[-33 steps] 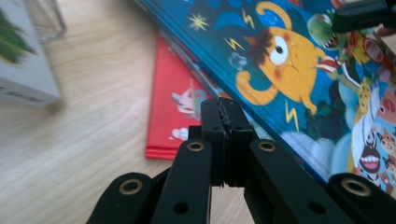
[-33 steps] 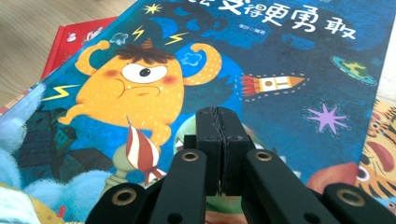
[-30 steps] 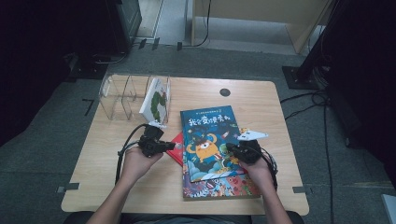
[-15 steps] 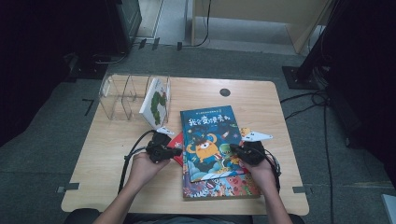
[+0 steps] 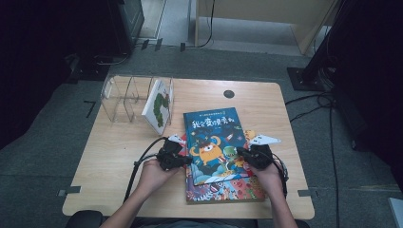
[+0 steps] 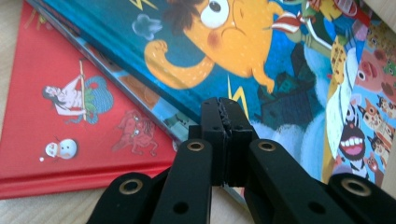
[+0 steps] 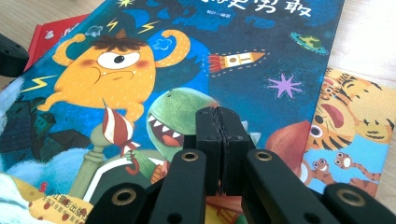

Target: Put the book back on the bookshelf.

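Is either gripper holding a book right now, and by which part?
Nothing is held: the left gripper and right gripper are shut empty over the blue book.

Dim room, grey floor around a pale table

Past the jaws, the wooden table (image 5: pixel 123 156) stands on grey carpet (image 5: pixel 43 142); black cables (image 5: pixel 313 107) trail across it, and a light wooden cabinet (image 5: pixel 266 19) stands beyond.

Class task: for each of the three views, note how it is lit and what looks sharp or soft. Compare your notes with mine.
High view: the table is lit evenly, the room around it falls dark, and the image is slightly soft. Left gripper view: the blue monster book is bright and fairly sharp, while the left gripper up close is a little soft. Right gripper view: the book's cover is vivid, with the right gripper dark against it.
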Demonstrator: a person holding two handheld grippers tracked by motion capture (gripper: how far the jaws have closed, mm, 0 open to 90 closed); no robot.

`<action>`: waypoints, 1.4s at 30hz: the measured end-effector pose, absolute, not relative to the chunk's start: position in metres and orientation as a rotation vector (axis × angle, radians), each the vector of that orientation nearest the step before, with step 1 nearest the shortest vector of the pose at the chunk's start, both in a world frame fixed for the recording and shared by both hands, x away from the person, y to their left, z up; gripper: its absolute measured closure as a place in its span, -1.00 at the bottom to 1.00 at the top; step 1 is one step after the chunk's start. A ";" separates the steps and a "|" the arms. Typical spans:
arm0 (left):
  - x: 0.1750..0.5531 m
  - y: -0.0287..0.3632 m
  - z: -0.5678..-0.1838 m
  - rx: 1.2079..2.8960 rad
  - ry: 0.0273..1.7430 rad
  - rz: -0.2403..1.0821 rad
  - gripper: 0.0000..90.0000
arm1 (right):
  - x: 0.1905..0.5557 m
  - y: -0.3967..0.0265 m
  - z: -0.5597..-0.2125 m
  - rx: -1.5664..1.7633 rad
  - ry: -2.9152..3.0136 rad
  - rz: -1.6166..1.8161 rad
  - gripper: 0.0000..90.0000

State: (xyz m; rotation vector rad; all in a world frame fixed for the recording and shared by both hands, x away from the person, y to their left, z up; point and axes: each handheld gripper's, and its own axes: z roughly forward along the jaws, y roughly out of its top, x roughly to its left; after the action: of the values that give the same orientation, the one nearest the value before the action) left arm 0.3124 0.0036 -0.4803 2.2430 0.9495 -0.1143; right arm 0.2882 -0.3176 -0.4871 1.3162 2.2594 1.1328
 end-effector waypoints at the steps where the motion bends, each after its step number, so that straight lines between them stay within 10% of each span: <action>1: 0.313 0.004 -0.480 2.240 0.952 -0.122 1.00 | 0.288 -0.318 -0.487 1.316 2.259 1.132 0.98; 42: 0.297 -0.027 -0.484 2.270 0.864 -0.139 1.00 | 0.282 -0.331 -0.491 1.399 2.215 1.116 0.97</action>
State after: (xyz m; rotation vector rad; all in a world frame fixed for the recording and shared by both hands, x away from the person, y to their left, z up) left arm 0.2974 -0.0267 -0.4837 2.2705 0.8641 -0.1388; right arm 0.2820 -0.3313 -0.4910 1.3991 2.2154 1.1162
